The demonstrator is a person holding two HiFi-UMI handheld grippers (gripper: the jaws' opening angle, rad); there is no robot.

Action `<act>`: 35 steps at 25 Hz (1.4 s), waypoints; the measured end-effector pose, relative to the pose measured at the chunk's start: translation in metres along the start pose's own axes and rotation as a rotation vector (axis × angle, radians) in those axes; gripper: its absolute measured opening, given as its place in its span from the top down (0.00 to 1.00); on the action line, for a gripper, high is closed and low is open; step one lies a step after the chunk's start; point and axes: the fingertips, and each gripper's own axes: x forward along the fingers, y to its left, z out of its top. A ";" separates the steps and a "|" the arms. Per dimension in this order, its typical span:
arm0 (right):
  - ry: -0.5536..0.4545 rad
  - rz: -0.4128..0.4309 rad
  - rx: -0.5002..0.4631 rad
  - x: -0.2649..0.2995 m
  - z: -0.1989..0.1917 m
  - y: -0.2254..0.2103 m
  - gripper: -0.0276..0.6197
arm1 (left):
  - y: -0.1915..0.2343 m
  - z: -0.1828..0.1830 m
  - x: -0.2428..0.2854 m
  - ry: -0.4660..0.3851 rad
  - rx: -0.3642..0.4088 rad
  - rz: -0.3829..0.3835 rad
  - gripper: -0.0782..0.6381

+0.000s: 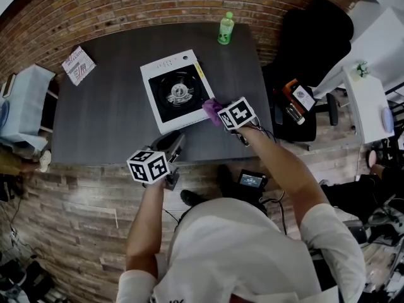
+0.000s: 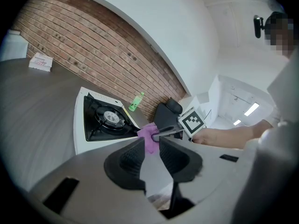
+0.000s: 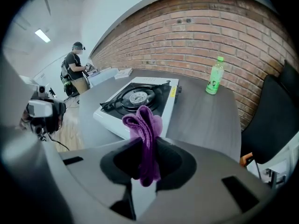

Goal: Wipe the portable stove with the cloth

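- Evidently works at a dark table (image 1: pixel 95 106), standing at its near edge so that both arms reach across.
- Has the stove (image 1: pixel 177 90) flat in the middle of the table, burner up and one white edge toward the body, probably so that the whole top can take a wipe.
- Holds the left gripper (image 2: pixel 150 149) low by the table's near edge, short of the stove, jaws a narrow gap apart with nothing between them; seems held back as a spare to steady the stove.
- Poises the right gripper (image 3: pixel 147 148) at the stove's near right corner, jaws clamped on the purple cloth (image 3: pixel 144 125).
- Leaves a green bottle (image 1: pixel 225 28) at the far edge, well apart from the stove and out of the wiping path.
- Grips the cloth bunched, folds poking past the jaw tips so that fabric rather than jaw meets the stove; hangs just beside that corner, contact not certain.
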 end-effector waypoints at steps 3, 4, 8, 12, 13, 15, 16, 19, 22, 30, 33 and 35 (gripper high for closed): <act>-0.027 -0.038 -0.011 -0.011 0.000 -0.005 0.82 | 0.000 0.001 -0.003 0.003 0.006 -0.005 0.75; -0.040 -0.052 -0.014 -0.015 0.001 -0.008 0.82 | 0.000 0.001 -0.004 0.003 0.010 -0.007 0.75; -0.093 -0.097 -0.023 -0.032 0.005 -0.012 0.82 | 0.001 0.001 -0.010 0.008 0.020 -0.008 0.75; -0.149 -0.106 -0.040 -0.041 0.008 -0.004 0.82 | 0.003 0.000 -0.017 0.012 0.027 -0.008 0.75; -0.166 -0.100 -0.048 -0.041 0.009 0.001 0.82 | 0.003 -0.001 -0.019 0.012 0.028 -0.007 0.75; -0.203 -0.077 -0.074 -0.041 0.012 0.016 0.82 | 0.005 -0.003 -0.024 0.012 0.029 -0.003 0.75; -0.221 -0.063 -0.092 -0.040 0.013 0.024 0.82 | 0.007 -0.004 -0.026 0.011 0.028 -0.001 0.75; -0.264 -0.022 -0.160 -0.034 0.015 0.051 0.82 | 0.011 -0.009 -0.034 0.009 0.022 0.008 0.75; -0.287 0.021 -0.216 -0.024 0.014 0.078 0.82 | 0.016 -0.015 -0.043 0.009 0.015 0.020 0.75; -0.336 0.131 -0.313 0.009 0.015 0.146 0.82 | 0.028 -0.031 -0.062 0.021 0.011 0.055 0.75; -0.336 0.167 -0.348 0.021 0.015 0.171 0.82 | 0.034 -0.035 -0.070 0.021 0.010 0.075 0.75; -0.337 0.188 -0.373 0.028 0.016 0.187 0.82 | 0.038 -0.036 -0.076 0.020 0.007 0.087 0.75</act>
